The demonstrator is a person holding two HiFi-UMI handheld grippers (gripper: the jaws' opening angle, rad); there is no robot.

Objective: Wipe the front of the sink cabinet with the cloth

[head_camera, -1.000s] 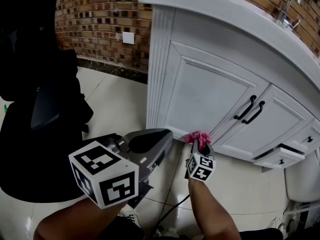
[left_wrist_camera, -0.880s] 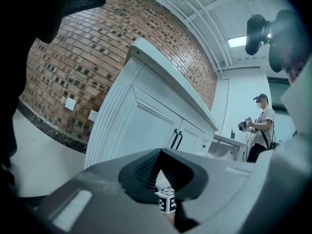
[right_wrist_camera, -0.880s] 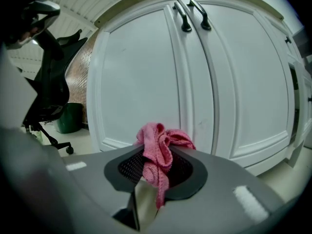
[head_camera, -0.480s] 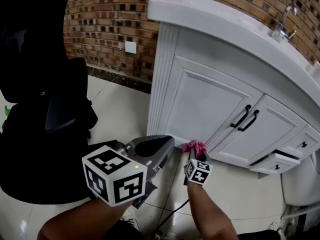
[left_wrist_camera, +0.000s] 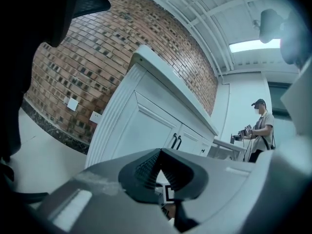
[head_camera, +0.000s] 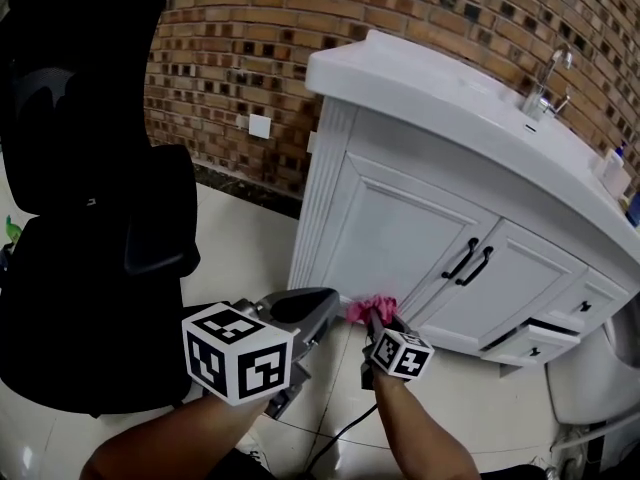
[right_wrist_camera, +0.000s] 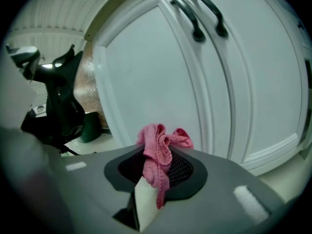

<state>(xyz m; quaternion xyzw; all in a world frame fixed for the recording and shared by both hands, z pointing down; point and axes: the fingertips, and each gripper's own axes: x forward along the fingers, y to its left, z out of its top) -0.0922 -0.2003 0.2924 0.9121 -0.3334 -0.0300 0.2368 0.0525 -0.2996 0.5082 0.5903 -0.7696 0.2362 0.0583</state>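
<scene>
Head view, and your right tongs (head_camera: 375,313) are down low at the sink cabinet (head_camera: 400,238), pinching the pink cloth (head_camera: 368,308) at the bottom of the left-hand door. The bunched cloth sits right up against that lower door edge; you can't quite tell whether it touches. Your left tongs (head_camera: 318,308) hover just beside it, tips aimed at the cabinet's fluted corner, above the tiled floor (head_camera: 240,238).

Over to the right gripper view: the tongs (right_wrist_camera: 156,172) are clamped on the cloth (right_wrist_camera: 158,150), a crumpled tuft standing up out of the tips, a strip hanging down between the pads. The white door panel (right_wrist_camera: 161,72) fills the frame behind it, two black handles (right_wrist_camera: 204,21) at the top.

Left gripper view: the tongs (left_wrist_camera: 161,172) are pressed together with nothing between them. The cabinet front (left_wrist_camera: 141,126) stands beyond them, brick wall (left_wrist_camera: 97,57) to the left.

A black office chair (head_camera: 90,218) stands at your left, well apart from the cabinet.
</scene>
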